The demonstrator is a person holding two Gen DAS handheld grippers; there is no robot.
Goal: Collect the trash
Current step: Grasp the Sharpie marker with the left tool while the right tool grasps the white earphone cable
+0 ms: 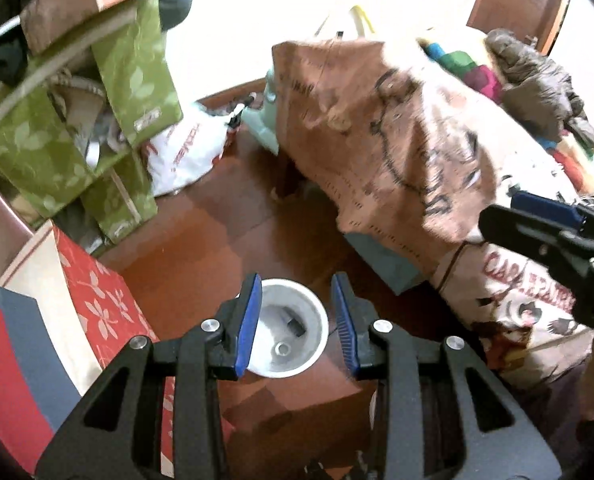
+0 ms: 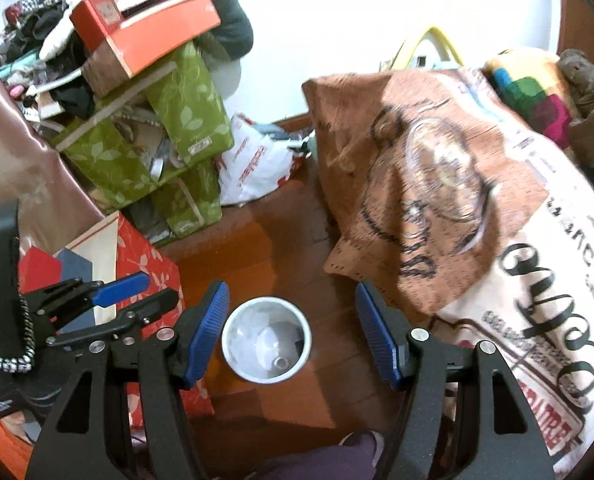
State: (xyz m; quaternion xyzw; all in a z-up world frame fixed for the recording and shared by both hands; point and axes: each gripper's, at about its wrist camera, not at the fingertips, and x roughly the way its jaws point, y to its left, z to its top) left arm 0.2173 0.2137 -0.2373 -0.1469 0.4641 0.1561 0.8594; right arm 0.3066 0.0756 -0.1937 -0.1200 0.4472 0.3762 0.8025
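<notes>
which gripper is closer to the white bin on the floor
Left, by a little. The left gripper hangs right over the white bin, open jaws framing its rim. The right gripper is also above it and open, but looks higher and off to the side.

Both views: fisheye, strong barrel distortion, black vignette at the corners. Lighting: bright, white; the wall [image 2: 337, 40] is blown out to featureless glare in each view, strongest in the left wrist view along the top. Floor [image 2: 265, 240]: warm red-brown, patchy, with dark shadow beside the printed cloth [image 2: 437, 184]. Bin [image 2: 265, 340]: evenly lit inside, soft shadow on one wall. Blur: the cloth, the green boxes [image 1: 137, 80] and far clutter smeared by motion; gripper fingers [image 1: 249, 320] near the lens sharp. Colours oversaturated, fine detail smeary.
</notes>
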